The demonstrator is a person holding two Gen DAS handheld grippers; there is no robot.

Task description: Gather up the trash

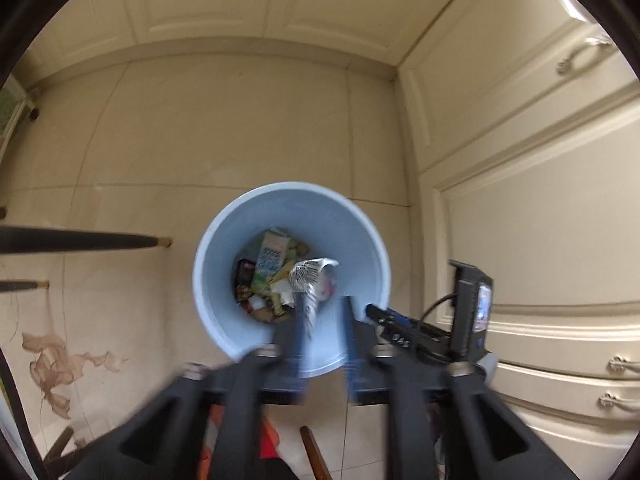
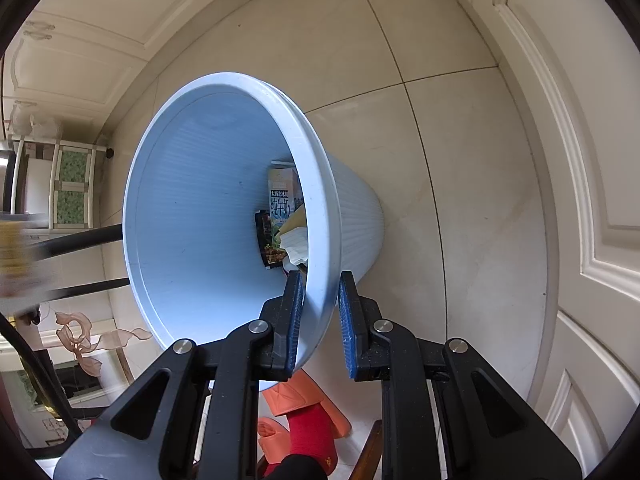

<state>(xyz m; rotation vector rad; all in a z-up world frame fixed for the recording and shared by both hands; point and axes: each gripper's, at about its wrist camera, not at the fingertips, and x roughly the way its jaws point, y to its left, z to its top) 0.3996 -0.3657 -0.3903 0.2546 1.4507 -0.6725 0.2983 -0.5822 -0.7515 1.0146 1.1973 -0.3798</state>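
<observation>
Left wrist view: the left gripper [image 1: 322, 334] hangs blurred above the round pale-blue plastic waste bin [image 1: 360, 240], jaws parted; a crumpled silver foil wrapper [image 1: 308, 280] lies against the left jaw, whether gripped I cannot tell. A milk carton [image 1: 272, 256] lies deeper in the bin.

Right wrist view: the right gripper [image 2: 320, 312] has its jaws narrow, clamped on the bin's rim [image 2: 320, 216], one inside, one outside, above the tiled floor [image 2: 440, 140].

My pale blue ribbed bin [image 2: 224, 208] sits tilted on the tiled floor, mouth wide open. Inside lie a milk carton [image 1: 272, 258], dark snack wrappers [image 1: 244, 276] and a crumpled silvery wrapper [image 1: 310, 280] on top.
</observation>
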